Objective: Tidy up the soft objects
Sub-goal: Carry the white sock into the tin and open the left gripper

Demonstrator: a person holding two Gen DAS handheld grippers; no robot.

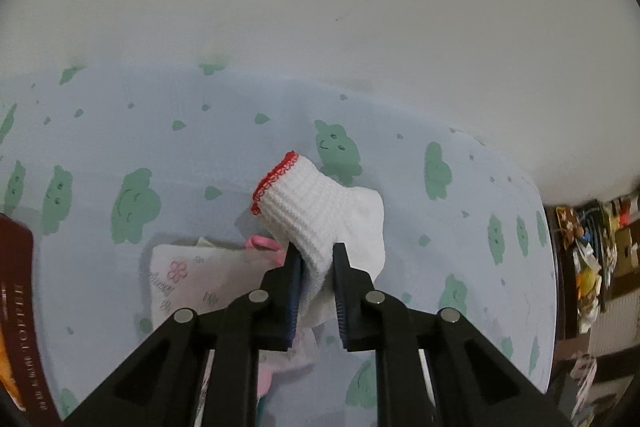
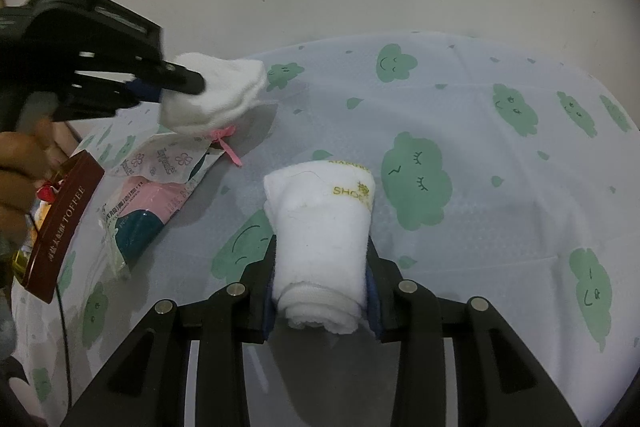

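Surface: pale blue tablecloth (image 2: 500,187) with green cloud print, plain white wall behind.
Left gripper (image 1: 316,255): jaws narrow, pinching a white knit glove (image 1: 320,215) with red cuff trim; glove centre frame, lifted clear of the cloth, seemingly for carrying.
Right gripper (image 2: 322,247): jaws moderately wide, clamped on a rolled white towel (image 2: 324,227), lower centre; whether it rests on the cloth cannot be told.
Clutter: wet-wipes packet (image 2: 160,183) and maroon toffee box (image 2: 60,223), left edge, apart from both soft items.
Judgement: both pieces gripped for sorting.

Home, cloud-print tablecloth (image 2: 500,163), cluttered shelves (image 1: 592,251)
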